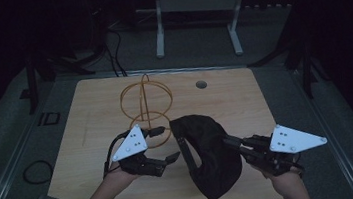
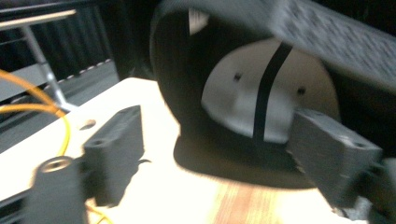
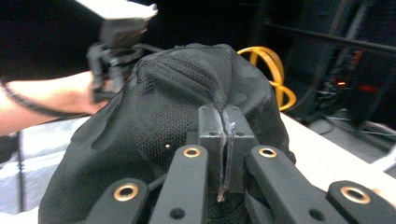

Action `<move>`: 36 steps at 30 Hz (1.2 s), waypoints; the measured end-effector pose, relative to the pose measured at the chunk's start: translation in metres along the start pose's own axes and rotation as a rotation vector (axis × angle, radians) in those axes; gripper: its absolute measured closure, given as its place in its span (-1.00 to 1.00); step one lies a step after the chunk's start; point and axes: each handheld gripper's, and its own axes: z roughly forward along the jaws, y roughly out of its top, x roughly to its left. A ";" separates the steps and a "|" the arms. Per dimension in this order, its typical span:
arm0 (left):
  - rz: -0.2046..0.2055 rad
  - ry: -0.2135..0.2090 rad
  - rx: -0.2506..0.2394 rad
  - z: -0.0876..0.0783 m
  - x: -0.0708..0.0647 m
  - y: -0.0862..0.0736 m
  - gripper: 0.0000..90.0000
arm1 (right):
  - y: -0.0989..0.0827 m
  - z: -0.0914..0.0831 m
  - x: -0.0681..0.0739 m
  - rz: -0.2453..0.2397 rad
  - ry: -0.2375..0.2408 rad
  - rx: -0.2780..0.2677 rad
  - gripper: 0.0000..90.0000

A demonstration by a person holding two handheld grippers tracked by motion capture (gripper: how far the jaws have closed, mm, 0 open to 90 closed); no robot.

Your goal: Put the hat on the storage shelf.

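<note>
A black mesh cap [image 1: 211, 161] hangs over the near middle of the wooden table [image 1: 90, 109]. My right gripper [image 1: 228, 141] is shut on a fold of the cap's fabric [image 3: 177, 93], which is pinched between its jaws [image 3: 226, 126]. My left gripper [image 1: 167, 143] stands open just left of the cap, and its pads touch nothing. In the left gripper view, the cap's pale inner lining [image 2: 243, 98] faces the spread jaws [image 2: 224, 154]. An orange wire stand [image 1: 148, 108] rises behind the left gripper.
The wire stand [image 3: 271, 70] stands close behind the cap. A round hole [image 1: 201, 84] sits in the table's far side. White frame legs [image 1: 159, 31] and cables [image 1: 36, 171] are on the dark floor around the table.
</note>
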 end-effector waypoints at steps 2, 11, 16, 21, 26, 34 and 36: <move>-0.002 0.028 0.005 -0.002 -0.001 -0.003 -0.71 | 0.001 -0.002 -0.005 0.005 -0.032 -0.008 0.96; -0.051 0.151 -0.017 -0.019 0.008 -0.026 -0.95 | 0.014 0.001 -0.032 0.024 -0.152 -0.033 0.96; -0.065 0.198 -0.002 -0.025 0.009 -0.048 -0.95 | 0.026 0.015 -0.046 0.024 -0.178 -0.025 0.96; -0.088 0.238 0.013 -0.035 0.011 -0.071 -0.95 | 0.040 0.034 -0.058 0.034 -0.191 -0.032 0.96; -0.107 0.284 0.031 -0.046 0.012 -0.092 -0.95 | 0.054 0.060 -0.067 0.029 -0.192 -0.020 0.96; -0.175 0.370 0.026 -0.071 0.013 -0.127 -0.95 | 0.082 0.104 -0.075 -0.007 -0.190 0.019 0.96; -0.187 0.395 0.025 -0.076 0.012 -0.135 -0.95 | 0.089 0.116 -0.075 -0.019 -0.185 0.029 0.96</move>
